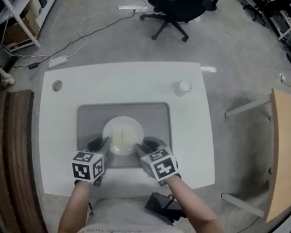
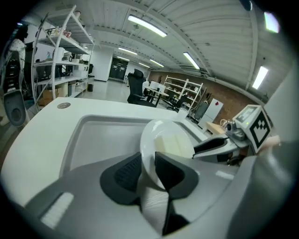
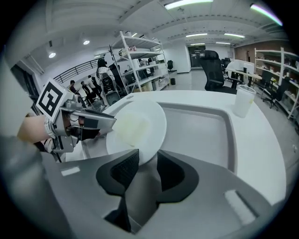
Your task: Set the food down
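A white plate [image 1: 115, 125] with a pale slab of food [image 1: 123, 138] rests on the grey tray [image 1: 157, 115]. My left gripper [image 1: 100, 143] stands at the plate's near-left rim. In the left gripper view the plate's rim [image 2: 150, 156] sits between that gripper's [image 2: 147, 162] parted jaws, with a gap on the left pad's side. My right gripper [image 1: 143, 147] is at the near-right rim. In the right gripper view the plate [image 3: 152, 119] edge lies between that gripper's [image 3: 145, 161] jaws, and the pads stand off it. The food [image 3: 131, 128] lies flat on the plate.
A white cup [image 1: 183, 87] stands on the white table beyond the tray's far right corner. A black office chair [image 1: 172, 4] is on the floor behind the table. To the right is a wooden table [image 1: 286, 164], and shelving runs along the left.
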The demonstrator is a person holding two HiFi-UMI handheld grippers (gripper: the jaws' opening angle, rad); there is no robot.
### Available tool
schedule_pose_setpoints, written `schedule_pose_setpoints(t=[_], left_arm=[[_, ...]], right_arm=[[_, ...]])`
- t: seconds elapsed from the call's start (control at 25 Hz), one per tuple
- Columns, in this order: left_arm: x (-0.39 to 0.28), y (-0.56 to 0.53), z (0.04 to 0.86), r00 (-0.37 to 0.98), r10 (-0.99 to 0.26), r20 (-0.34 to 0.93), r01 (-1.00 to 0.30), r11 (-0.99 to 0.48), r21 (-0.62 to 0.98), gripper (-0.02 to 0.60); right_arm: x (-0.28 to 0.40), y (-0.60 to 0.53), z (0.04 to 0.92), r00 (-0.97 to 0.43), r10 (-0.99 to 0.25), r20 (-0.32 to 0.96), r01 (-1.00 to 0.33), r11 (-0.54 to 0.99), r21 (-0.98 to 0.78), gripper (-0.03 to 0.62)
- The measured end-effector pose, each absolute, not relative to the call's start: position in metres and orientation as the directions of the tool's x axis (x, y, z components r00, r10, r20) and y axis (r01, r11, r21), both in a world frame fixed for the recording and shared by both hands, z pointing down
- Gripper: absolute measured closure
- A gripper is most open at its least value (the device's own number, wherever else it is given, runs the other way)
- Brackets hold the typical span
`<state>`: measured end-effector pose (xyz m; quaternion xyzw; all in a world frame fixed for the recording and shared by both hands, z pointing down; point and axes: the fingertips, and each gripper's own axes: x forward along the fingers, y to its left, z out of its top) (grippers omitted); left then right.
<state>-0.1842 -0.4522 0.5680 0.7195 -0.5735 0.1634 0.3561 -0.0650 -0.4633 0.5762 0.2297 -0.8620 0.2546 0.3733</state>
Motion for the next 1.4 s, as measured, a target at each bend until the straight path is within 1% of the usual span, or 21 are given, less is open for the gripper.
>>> schedule_pose_setpoints(t=[0.12, 0.2, 0.32, 0.48, 0.52, 0.56, 0.6, 0.64, 0.68, 0.76, 0.88, 0.96, 1.24, 1.4], left_arm=[[-0.187, -0.453, 0.57, 0.258, -0.719, 0.645, -0.946, -0.053, 0.319, 0.49], [-0.19, -0.453, 0.573, 0.221, -0.719, 0.659, -0.959, -0.038, 0.28, 0.483], [-0.193, -0.453, 0.579, 0.126, -0.712, 0.69, -0.989, -0.035, 0.144, 0.471], [-0.192, -0.457, 0.572, 0.025, -0.731, 0.682, -0.998, -0.061, -0.028, 0.472], [-0.193, -0.459, 0.569, 0.006, -0.742, 0.67, -0.997, -0.052, -0.049, 0.48], [-0.196, -0.459, 0.564, -0.012, -0.758, 0.652, -0.998, -0.033, -0.056, 0.496], [-0.199, -0.459, 0.557, -0.025, -0.776, 0.63, -0.998, -0.012, -0.054, 0.497], [-0.202, -0.458, 0.55, -0.033, -0.794, 0.607, -0.999, 0.005, -0.049, 0.498], [-0.206, -0.457, 0.542, -0.038, -0.81, 0.585, -0.999, 0.016, -0.043, 0.518], [-0.21, -0.454, 0.526, -0.034, -0.837, 0.546, -0.999, 0.027, -0.021, 0.583], [-0.21, -0.448, 0.504, -0.006, -0.868, 0.497, -0.999, 0.028, 0.037, 0.583], [-0.205, -0.446, 0.49, 0.014, -0.889, 0.458, -0.999, 0.009, 0.048, 0.583], [-0.18, -0.426, 0.44, 0.097, -0.943, 0.319, -0.995, -0.101, 0.005, 0.583], [-0.169, -0.405, 0.426, 0.127, -0.954, 0.273, -0.991, -0.132, 0.0, 0.583]], right_arm=[[-0.066, -0.466, 0.576, -0.624, -0.23, 0.747, -0.583, 0.773, -0.249, 0.464], [-0.068, -0.469, 0.574, -0.619, -0.27, 0.737, -0.581, 0.789, -0.199, 0.464], [-0.073, -0.471, 0.569, -0.613, -0.314, 0.725, -0.567, 0.814, -0.127, 0.485], [-0.076, -0.473, 0.568, -0.608, -0.332, 0.722, -0.568, 0.816, -0.104, 0.488], [-0.075, -0.475, 0.566, -0.609, -0.345, 0.715, -0.577, 0.81, -0.1, 0.499], [-0.073, -0.477, 0.563, -0.615, -0.362, 0.701, -0.587, 0.803, -0.1, 0.567], [-0.071, -0.478, 0.558, -0.627, -0.378, 0.681, -0.594, 0.798, -0.105, 0.59], [-0.069, -0.478, 0.55, -0.645, -0.388, 0.658, -0.596, 0.795, -0.115, 0.591], [-0.067, -0.478, 0.542, -0.665, -0.396, 0.633, -0.595, 0.794, -0.129, 0.591], [-0.064, -0.476, 0.523, -0.702, -0.407, 0.584, -0.59, 0.791, -0.158, 0.591], [-0.063, -0.469, 0.501, -0.73, -0.432, 0.53, -0.596, 0.781, -0.185, 0.592], [-0.062, -0.464, 0.489, -0.736, -0.449, 0.506, -0.604, 0.774, -0.191, 0.592], [-0.069, -0.434, 0.441, -0.782, -0.498, 0.374, -0.582, 0.798, -0.156, 0.592], [-0.065, -0.41, 0.428, -0.781, -0.521, 0.344, -0.588, 0.799, -0.126, 0.592]])
